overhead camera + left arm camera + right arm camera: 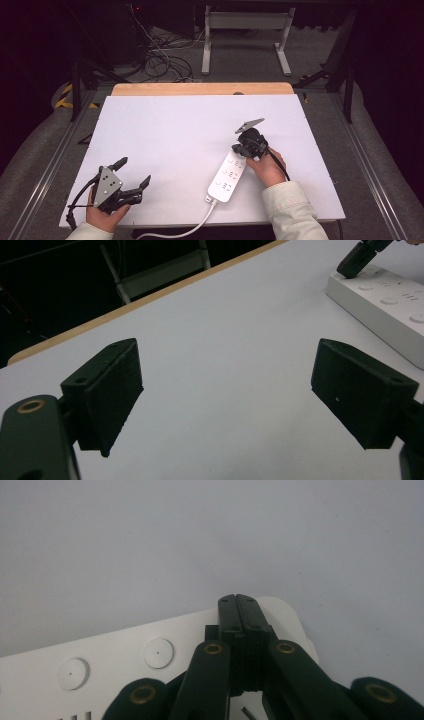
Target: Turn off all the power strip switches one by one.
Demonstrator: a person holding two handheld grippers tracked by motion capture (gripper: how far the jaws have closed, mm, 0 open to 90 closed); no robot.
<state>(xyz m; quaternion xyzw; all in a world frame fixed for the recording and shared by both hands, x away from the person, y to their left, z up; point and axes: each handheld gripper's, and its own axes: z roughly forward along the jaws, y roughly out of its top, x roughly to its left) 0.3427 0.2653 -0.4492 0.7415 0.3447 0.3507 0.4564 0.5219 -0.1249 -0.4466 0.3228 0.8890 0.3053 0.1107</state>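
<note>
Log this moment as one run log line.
right tongs: shut, tips on power strip end | left tongs: open, nothing between | table

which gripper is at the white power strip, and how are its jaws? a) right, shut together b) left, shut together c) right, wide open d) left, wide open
a: the right gripper has its jaws pressed together with the tips at the far end of the power strip, while the left gripper sits apart near the table's front left corner, jaws spread.
</note>
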